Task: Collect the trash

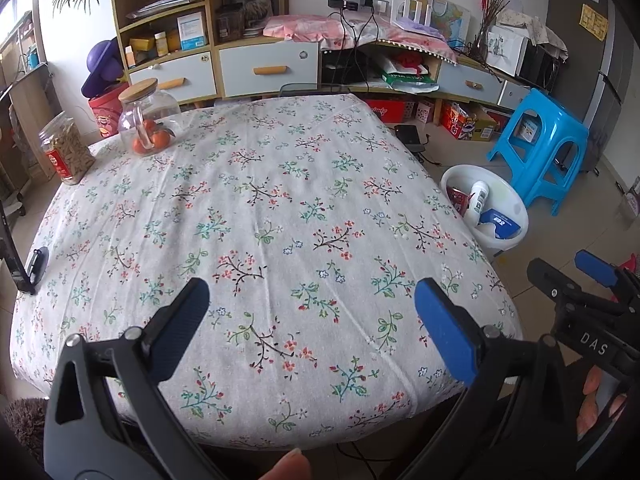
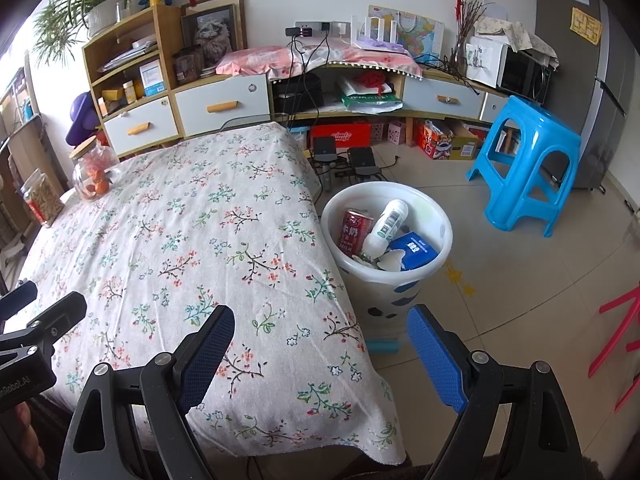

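My left gripper [image 1: 312, 304] and right gripper [image 2: 320, 332] are both spread wide, holding nothing.

Ahead of my right gripper, the white bin [image 2: 434, 216] on the floor holds a red can [image 2: 354, 230], a bottle [image 2: 386, 228] and a blue box [image 2: 414, 250], beside the table [image 2: 180, 240].

Your left gripper [image 1: 312, 312] has black arms, silver screws and blue textured pads. Your right gripper [image 2: 320, 340] matches it. White "DAS" lettering marks one.

Lived-in home: floral tablecloth [image 1: 256, 208], cluttered shelves [image 1: 168, 28]
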Motion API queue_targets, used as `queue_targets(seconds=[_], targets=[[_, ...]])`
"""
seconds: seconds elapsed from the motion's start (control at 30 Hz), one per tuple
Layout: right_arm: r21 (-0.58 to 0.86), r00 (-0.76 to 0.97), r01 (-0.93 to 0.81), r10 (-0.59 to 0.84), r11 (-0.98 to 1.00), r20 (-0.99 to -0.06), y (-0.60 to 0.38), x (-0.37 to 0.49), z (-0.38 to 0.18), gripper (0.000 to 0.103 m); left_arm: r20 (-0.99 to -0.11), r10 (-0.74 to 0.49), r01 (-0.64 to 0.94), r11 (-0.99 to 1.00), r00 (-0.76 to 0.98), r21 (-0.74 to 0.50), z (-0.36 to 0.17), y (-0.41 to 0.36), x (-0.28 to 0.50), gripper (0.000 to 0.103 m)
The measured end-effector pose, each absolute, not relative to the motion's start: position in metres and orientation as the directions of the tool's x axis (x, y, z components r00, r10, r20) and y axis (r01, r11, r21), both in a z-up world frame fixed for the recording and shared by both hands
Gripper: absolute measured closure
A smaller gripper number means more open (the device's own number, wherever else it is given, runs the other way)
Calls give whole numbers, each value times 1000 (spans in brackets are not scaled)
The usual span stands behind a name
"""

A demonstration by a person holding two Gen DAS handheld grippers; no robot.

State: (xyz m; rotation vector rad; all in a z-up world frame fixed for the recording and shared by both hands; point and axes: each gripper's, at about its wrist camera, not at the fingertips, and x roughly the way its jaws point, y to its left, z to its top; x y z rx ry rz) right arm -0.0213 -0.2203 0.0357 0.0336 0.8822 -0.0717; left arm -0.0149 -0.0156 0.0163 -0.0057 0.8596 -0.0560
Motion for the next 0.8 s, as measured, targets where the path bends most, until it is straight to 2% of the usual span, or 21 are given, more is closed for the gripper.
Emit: queue_targets(seconds=[0.8], targets=[[9,634,95,-53,995,-772,-219,-18,34,13,-759,-62,49,998,648,-40,17,-15,-16,1]])
